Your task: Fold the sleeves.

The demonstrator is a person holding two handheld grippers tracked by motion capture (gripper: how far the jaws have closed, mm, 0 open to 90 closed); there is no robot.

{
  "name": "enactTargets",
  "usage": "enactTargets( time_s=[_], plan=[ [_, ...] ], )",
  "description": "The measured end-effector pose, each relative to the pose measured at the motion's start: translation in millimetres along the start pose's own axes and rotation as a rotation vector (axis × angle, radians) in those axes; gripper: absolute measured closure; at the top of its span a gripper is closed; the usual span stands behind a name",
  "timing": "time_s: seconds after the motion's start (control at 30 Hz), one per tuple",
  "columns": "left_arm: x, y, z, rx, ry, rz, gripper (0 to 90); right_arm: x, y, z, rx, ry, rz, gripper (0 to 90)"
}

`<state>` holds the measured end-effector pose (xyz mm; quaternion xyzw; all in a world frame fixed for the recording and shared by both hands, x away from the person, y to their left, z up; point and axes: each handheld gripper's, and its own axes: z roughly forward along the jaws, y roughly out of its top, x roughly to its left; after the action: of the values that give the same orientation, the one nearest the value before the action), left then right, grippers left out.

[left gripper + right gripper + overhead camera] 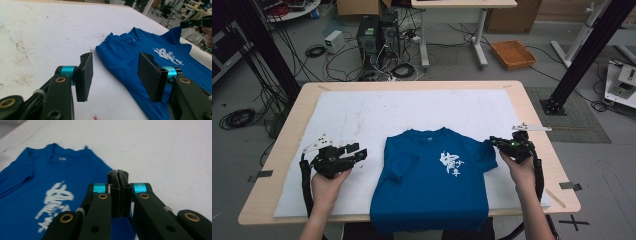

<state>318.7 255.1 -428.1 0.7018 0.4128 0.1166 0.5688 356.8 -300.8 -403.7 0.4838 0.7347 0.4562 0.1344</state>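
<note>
A blue T-shirt (432, 185) with a white print lies front up on the white mat (362, 115), its hem hanging over the near table edge. Its left sleeve (401, 162) is folded in over the body. My right gripper (494, 142) is shut on the tip of the right sleeve (486, 150), and the cloth rises toward it in the left gripper view (176, 31). Its pads (117, 173) press together above the T-shirt (30, 182). My left gripper (357, 151) is open beside the shirt's left edge, with bare mat between its pads (117, 75) and the T-shirt (125, 50) just beyond.
The mat covers most of a light wooden table (532, 115). On the floor beyond it are computer towers (374, 35), tangled cables, an orange tray (513, 53) and black frame posts (582, 55).
</note>
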Motion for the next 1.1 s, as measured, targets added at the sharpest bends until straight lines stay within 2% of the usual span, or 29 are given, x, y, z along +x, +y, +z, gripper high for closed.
enactTargets(
  time_s=[0.2, 0.43, 0.47, 0.5, 0.53, 0.6, 0.67, 0.77, 0.9, 1.0, 1.1],
  plan=[
    [-2.4, 1.0, 2.5, 0.003, -0.015, -0.003, 46.6, 49.5, 14.4, 12.2, 0.040, -0.016, -0.084, 89.5],
    [-4.4, 2.0, 4.3, 0.001, -0.031, -0.003, 46.6, 107.0, 22.9, 47.6, 0.111, -0.017, -0.197, 89.4],
    [-4.4, 2.0, 4.3, 0.001, -0.031, -0.003, 46.6, 107.0, 22.9, 47.6, 0.111, -0.017, -0.197, 89.4],
    [-4.8, 2.0, 4.7, 0.003, -0.033, -0.005, 46.6, 119.4, 22.6, 59.2, 0.135, -0.011, -0.225, 88.2],
    [-4.9, 2.0, 5.0, 0.005, -0.037, -0.002, 46.6, 122.7, 22.5, 63.1, 0.140, -0.004, -0.234, 86.8],
    [-5.6, 1.7, 6.0, 0.010, -0.039, -0.001, 46.6, 129.0, 22.8, 70.0, 0.141, 0.009, -0.250, 79.4],
    [-6.0, 1.6, 6.6, 0.009, -0.039, -0.003, 46.6, 128.4, 23.8, 68.1, 0.124, 0.015, -0.253, 78.4],
    [-5.9, 1.1, 8.3, 0.015, -0.038, -0.005, 46.5, 119.1, 25.7, 57.3, 0.081, 0.012, -0.245, 73.4],
    [-6.1, 1.1, 8.8, 0.015, -0.039, -0.004, 46.3, 95.3, 25.0, 35.5, 0.029, 0.012, -0.203, 67.7],
    [-7.0, 0.7, 10.4, 0.020, -0.035, -0.002, 46.2, 78.6, 17.1, 21.1, 0.008, 0.003, -0.184, 66.7],
    [-7.4, 0.2, 11.8, 0.024, -0.029, 0.001, 45.3, 61.7, 6.7, 11.4, -0.016, -0.018, -0.146, 61.5]
  ],
)
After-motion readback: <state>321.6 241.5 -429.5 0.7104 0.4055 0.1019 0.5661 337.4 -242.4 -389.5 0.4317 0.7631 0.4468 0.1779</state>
